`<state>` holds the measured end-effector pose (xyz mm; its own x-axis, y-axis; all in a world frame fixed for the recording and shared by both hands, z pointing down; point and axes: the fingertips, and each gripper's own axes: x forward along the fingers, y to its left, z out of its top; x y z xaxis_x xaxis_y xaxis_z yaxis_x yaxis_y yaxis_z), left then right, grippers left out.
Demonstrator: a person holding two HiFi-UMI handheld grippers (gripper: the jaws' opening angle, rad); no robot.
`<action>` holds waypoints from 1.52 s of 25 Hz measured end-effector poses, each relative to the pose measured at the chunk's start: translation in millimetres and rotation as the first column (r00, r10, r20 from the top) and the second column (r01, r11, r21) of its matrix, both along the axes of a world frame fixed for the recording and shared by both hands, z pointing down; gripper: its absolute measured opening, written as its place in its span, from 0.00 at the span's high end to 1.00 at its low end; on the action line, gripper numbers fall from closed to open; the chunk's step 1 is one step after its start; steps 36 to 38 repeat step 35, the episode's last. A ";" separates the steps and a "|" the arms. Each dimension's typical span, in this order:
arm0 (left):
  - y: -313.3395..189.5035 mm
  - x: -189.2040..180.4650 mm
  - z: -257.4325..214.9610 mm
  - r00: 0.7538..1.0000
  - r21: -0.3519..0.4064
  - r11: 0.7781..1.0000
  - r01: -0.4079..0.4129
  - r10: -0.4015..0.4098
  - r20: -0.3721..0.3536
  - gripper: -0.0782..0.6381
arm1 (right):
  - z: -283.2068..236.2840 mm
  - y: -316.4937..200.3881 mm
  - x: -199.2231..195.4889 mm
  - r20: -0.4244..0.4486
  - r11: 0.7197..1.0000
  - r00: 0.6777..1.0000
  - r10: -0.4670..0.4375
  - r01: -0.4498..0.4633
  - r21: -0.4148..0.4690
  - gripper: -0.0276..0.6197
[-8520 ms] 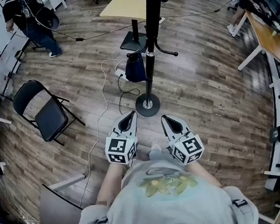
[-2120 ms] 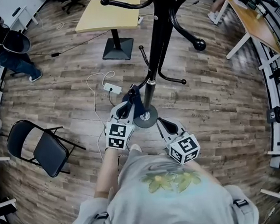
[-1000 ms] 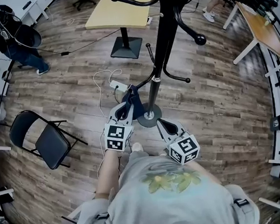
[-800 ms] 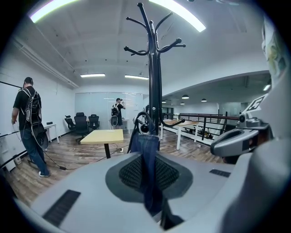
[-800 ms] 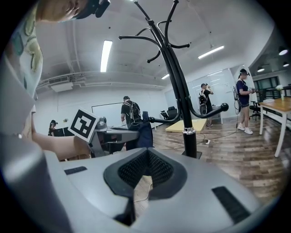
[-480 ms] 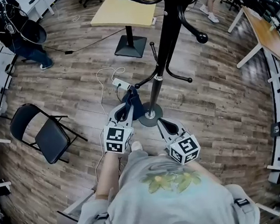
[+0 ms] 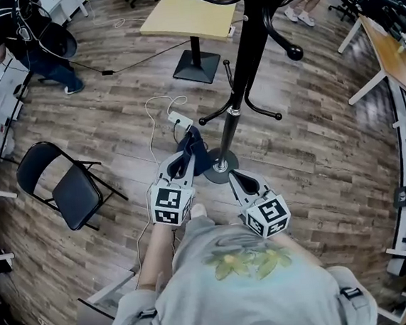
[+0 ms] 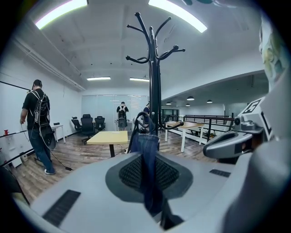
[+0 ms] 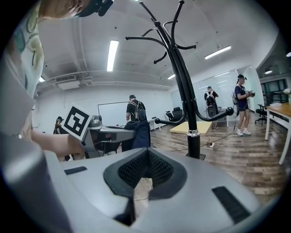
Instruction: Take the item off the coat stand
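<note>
A dark blue denim item [image 7: 194, 149] with black straps is pinched in my left gripper [image 7: 187, 160], which is shut on it; in the left gripper view the cloth [image 8: 148, 152] runs straight down between the pads. It hangs just left of the black coat stand [image 7: 242, 61], below a low hook, near the round base [image 7: 222, 171]. The stand [image 8: 154, 77] rises right behind the cloth. My right gripper [image 7: 235, 176] is held beside the base, shut with nothing in it [image 9: 145, 154]. From the right gripper view the blue item [image 9: 139, 134] shows at the left gripper [image 9: 116, 134].
A black folding chair [image 7: 71, 193] stands to the left. A yellow table [image 7: 189, 16] is beyond the stand. A white power strip [image 7: 180, 121] with a cable lies on the wooden floor. A person [image 7: 33, 35] stands far left; desks [image 7: 395, 54] line the right.
Early on the blue item hung on the stand with both grippers away from it. Now my left gripper holds it. Over the last second both grippers have barely moved.
</note>
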<state>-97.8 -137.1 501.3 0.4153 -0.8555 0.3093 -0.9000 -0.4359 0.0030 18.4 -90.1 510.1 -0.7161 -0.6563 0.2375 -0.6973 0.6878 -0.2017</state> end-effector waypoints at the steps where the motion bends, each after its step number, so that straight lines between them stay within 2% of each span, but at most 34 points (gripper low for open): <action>1: 1.6 0.6 0.3 1.000 -0.001 1.000 0.002 -0.002 0.001 0.83 | 0.1 0.1 0.4 0.000 1.000 1.000 -0.001 0.001 0.000 0.95; 38: 23.3 3.1 5.8 0.999 -0.027 0.999 0.028 -0.028 -0.015 0.83 | 7.2 14.6 1.0 -0.020 0.999 1.000 -0.024 0.023 -0.025 0.95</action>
